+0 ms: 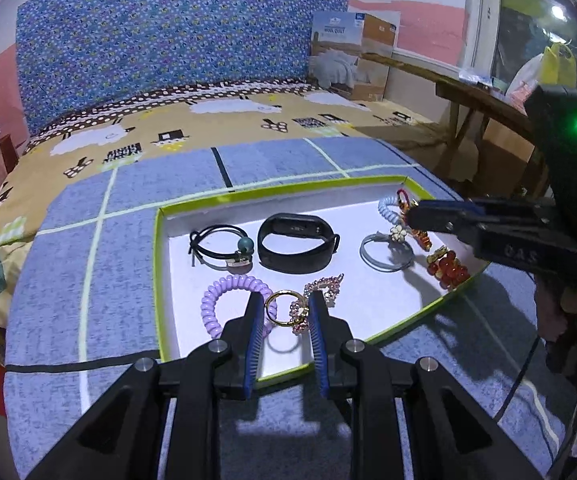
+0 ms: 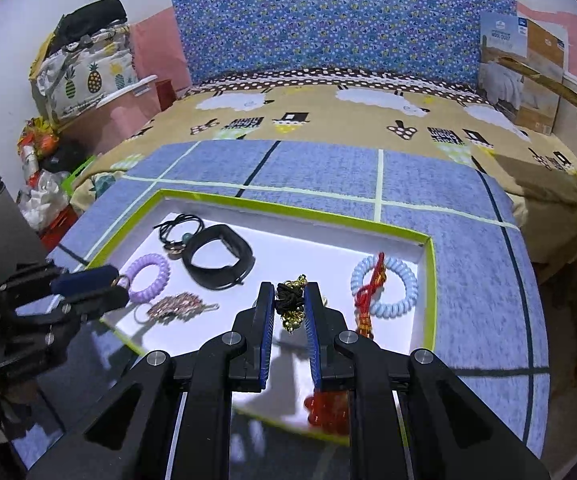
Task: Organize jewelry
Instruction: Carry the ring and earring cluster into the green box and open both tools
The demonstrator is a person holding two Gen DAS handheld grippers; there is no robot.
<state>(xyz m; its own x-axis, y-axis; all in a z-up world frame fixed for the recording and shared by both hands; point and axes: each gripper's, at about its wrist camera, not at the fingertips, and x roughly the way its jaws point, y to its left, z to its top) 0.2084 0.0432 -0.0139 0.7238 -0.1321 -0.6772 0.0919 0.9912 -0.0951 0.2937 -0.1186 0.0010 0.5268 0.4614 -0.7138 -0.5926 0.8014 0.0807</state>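
Note:
A white tray with a green rim lies on a blue-grey mat. My left gripper is shut on the gold ring of a pink beaded charm, lifted just over the tray's near edge. A purple spiral tie lies beside it. My right gripper is shut on a black knotted cord with gold bells, above the tray floor. Also in the tray are a black band, a black cord bracelet, a pale blue spiral tie with a red tassel, a grey flower tie and red beads.
The mat covers the near end of a bed with a sheep-print sheet and a blue floral headboard. A quilt box leans at the back. A wooden bench stands to the right, and bags are piled to the left.

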